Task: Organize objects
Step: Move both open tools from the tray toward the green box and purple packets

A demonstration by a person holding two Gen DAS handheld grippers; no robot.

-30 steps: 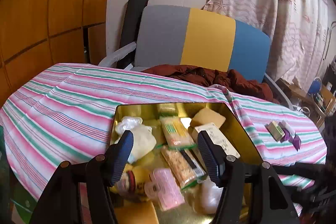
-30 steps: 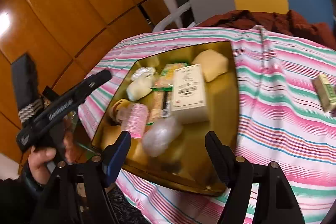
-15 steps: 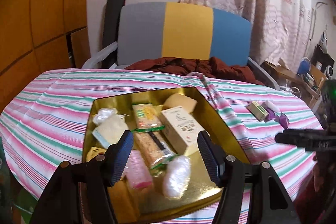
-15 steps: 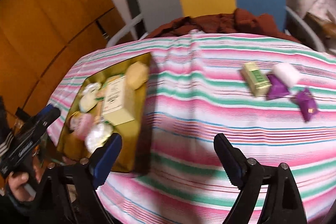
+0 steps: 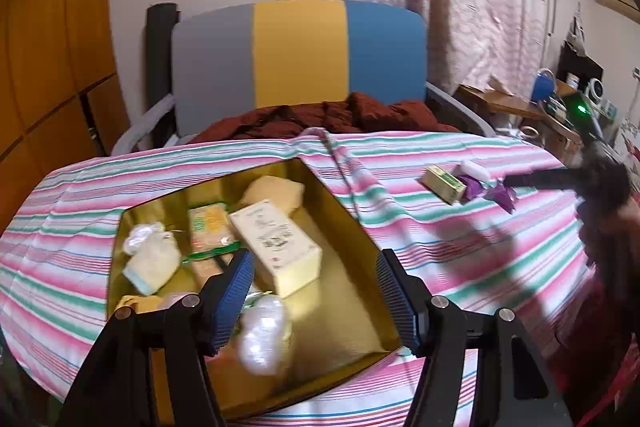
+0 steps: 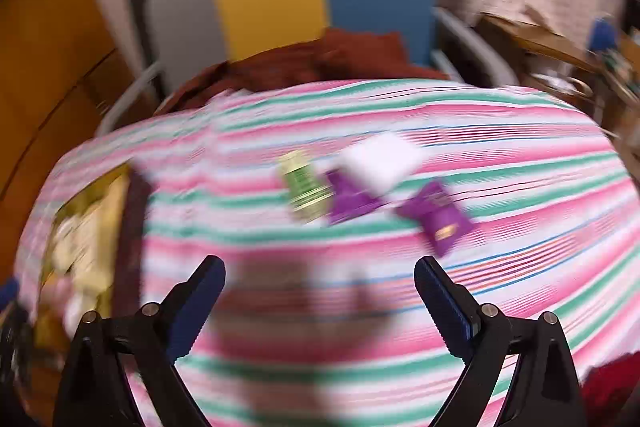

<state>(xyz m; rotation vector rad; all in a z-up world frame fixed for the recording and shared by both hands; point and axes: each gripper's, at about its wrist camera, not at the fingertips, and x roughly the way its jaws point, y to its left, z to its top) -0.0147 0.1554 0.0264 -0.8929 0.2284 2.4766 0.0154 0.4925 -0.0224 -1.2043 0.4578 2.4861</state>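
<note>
Right gripper open over four loose items; left gripper open above the gold box

Right gripper: jaws spread wide, nothing between them, hovering over the striped cloth on the desk. View is motion-blurred, so fine detail is uncertain.

Loose items, all ahead of the right gripper and well clear of its tips, clustered near mid-desk:
- Green box: small carton, judged light and stiff. Lies ahead and slightly left of the jaw centre. Best taken across its long flat sides.
- White block: farthest of the group; appears to touch or overlap the nearer purple packet. Material cannot be told; judged light, possibly soft. Take across the short width.
- Purple packet, left: just beside the green box. Judged a thin, crinkly, slippery wrapper; pinch the body, not the loose edge.
- Purple packet, right: ahead and right of centre, the nearest item to the right fingertip. Handling judged the same.

Left gripper: jaws apart, holding nothing, poised over the near part of the gold box.

Gold box: open-topped, on the left part of the desk, well apart from the loose group. Already holds a cream carton, a clear-wrapped bundle and other small packets
</note>
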